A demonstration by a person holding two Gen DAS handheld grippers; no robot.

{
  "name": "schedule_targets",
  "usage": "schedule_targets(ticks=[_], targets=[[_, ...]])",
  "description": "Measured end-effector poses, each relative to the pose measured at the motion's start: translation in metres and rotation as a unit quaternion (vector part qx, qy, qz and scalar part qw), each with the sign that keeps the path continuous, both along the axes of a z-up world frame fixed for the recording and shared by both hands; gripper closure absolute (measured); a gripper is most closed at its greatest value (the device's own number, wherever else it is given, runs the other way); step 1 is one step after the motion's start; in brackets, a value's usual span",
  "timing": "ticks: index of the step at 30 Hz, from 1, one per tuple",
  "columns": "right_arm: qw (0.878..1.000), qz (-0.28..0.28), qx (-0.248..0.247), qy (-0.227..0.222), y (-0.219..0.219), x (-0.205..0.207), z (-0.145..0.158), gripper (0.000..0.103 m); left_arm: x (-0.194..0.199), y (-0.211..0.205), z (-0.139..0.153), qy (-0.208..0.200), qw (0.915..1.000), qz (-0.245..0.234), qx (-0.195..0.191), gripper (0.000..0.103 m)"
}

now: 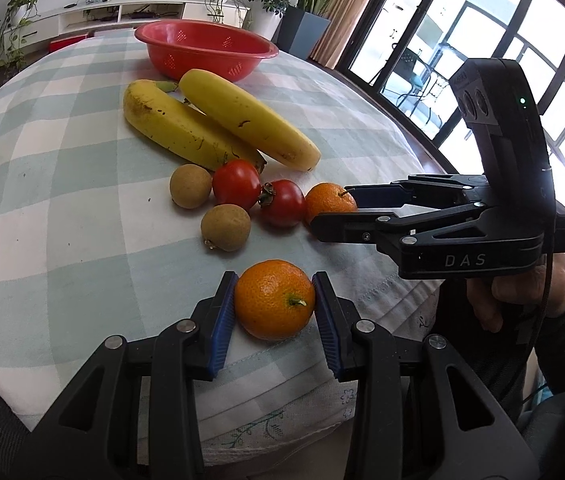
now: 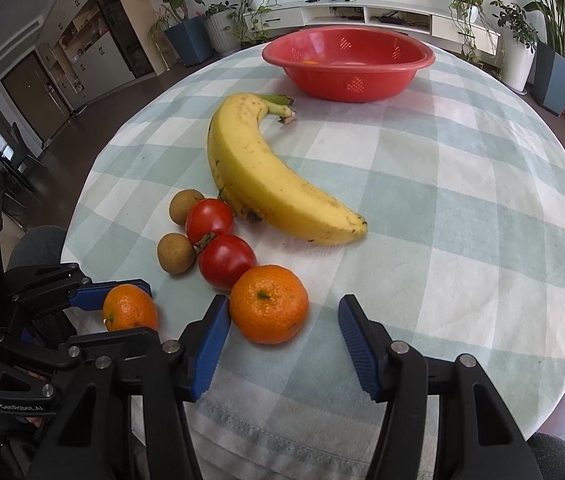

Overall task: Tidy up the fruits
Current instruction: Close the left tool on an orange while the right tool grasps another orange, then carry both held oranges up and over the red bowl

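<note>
My left gripper (image 1: 275, 302) is shut on a mandarin (image 1: 274, 299) that rests on the checked tablecloth near the table's front edge; it also shows in the right wrist view (image 2: 129, 307). My right gripper (image 2: 284, 330) is open around a second mandarin (image 2: 268, 304), which lies close to its left finger; in the left wrist view this gripper (image 1: 332, 210) reaches in from the right at that mandarin (image 1: 328, 200). Two bananas (image 1: 218, 124), two tomatoes (image 1: 238, 184) and two longans (image 1: 190, 185) lie beyond. A red bowl (image 2: 346, 62) stands at the far side.
The round table (image 2: 482, 200) has a green-white checked cloth. Its front edge is just below both grippers. Something orange lies inside the bowl. Potted plants, a white TV shelf and large windows surround the table.
</note>
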State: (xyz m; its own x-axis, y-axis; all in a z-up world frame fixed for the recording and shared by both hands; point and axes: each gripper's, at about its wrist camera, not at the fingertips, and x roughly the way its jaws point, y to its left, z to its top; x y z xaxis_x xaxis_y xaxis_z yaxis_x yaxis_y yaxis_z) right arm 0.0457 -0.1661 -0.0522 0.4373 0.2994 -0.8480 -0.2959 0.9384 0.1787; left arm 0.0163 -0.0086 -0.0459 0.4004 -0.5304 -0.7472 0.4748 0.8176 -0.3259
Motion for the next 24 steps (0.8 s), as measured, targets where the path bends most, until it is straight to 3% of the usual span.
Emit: schedule_targets(ticks=[8,24], targets=[[1.0,0.01,0.003,-0.004,0.003,-0.001,0.0,0.061,-0.003,0.002,0.005,-0.006,1.0,0.002,-0.003,0.068],[0.999,-0.004,0.029,-0.023,-0.008,-0.01,0.018,0.062,-0.002,0.015,0.02,-0.02,0.9997,0.014,-0.01,0.068]])
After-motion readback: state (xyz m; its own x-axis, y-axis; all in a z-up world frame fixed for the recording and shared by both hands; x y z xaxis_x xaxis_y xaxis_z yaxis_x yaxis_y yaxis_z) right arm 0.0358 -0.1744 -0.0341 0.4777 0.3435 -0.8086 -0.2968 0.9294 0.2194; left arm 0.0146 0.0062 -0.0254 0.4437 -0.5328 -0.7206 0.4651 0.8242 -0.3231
